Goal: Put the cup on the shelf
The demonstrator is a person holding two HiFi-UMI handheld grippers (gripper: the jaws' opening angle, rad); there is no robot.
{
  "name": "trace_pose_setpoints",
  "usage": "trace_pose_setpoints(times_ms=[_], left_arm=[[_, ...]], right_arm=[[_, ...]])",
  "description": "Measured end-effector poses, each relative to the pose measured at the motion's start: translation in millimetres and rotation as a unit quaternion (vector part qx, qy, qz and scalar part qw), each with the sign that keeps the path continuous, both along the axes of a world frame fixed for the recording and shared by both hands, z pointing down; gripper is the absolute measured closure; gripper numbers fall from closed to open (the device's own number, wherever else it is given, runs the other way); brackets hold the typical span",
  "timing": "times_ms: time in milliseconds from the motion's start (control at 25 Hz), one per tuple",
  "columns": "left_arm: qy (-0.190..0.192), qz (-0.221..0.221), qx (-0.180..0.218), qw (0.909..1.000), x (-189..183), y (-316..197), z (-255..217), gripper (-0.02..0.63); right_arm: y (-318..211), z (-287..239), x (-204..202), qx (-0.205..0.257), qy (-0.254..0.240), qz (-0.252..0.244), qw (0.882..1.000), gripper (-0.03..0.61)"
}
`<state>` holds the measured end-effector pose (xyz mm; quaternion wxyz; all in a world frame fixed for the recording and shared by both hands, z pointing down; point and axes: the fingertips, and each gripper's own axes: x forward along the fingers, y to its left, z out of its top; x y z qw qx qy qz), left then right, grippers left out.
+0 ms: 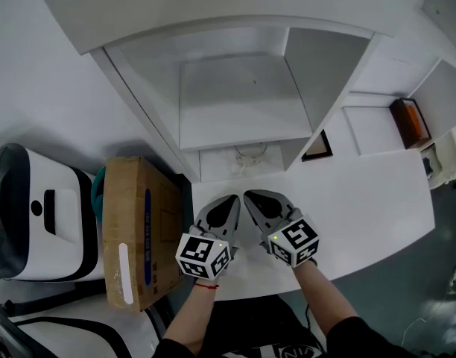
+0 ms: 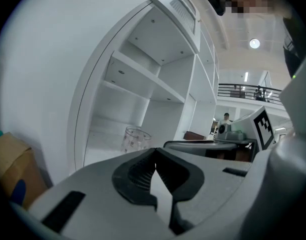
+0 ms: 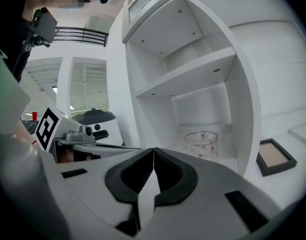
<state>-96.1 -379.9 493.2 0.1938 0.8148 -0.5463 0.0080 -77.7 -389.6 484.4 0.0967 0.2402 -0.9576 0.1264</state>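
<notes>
At the far left of the table stands a white appliance point(image 1: 42, 215), with a cardboard box point(image 1: 138, 230) lying just beside it. Next comes our left gripper point(image 1: 229, 202), its jaws pressed together with nothing between them, as its own view point(image 2: 155, 165) shows.

Past its tips is the white shelf unit point(image 1: 243, 129). The glass cup point(image 1: 250, 154) sits in the unit's lowest bay, under the first shelf board, and neither tool touches it. It stands upright, mouth up and base down, so its long axis is vertical. It is a clear tumbler with small printed marks, seen in the left gripper view point(image 2: 134, 139) and the right gripper view point(image 3: 201, 143).

Our right gripper point(image 1: 252, 198) rests just beside the left one, and its jaws are likewise closed on nothing point(image 3: 153, 156). Further right, a small picture frame point(image 1: 317, 146) leans at the foot of the shelf unit.

We judge the placing done if the lowest bay is the target. If a higher board is meant, we would first need to spread one pair of jaws, reach into the bay, close on the cup's wall and keep it upright while lifting it clear of the board above.
</notes>
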Motion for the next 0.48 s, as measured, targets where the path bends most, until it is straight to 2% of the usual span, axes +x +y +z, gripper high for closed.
trace_pose_setpoints(times_ms=[320, 480], left_arm=[[-0.011, 0.013, 0.000, 0.9999, 1, 26, -20, 0.604], [-0.009, 0.014, 0.006, 0.9998, 2, 34, -36, 0.604]], right_arm=[[26, -33, 3, -0.006, -0.020, -0.014, 1.000, 0.572], [38, -48, 4, 0.005, -0.016, -0.022, 1.000, 0.572]])
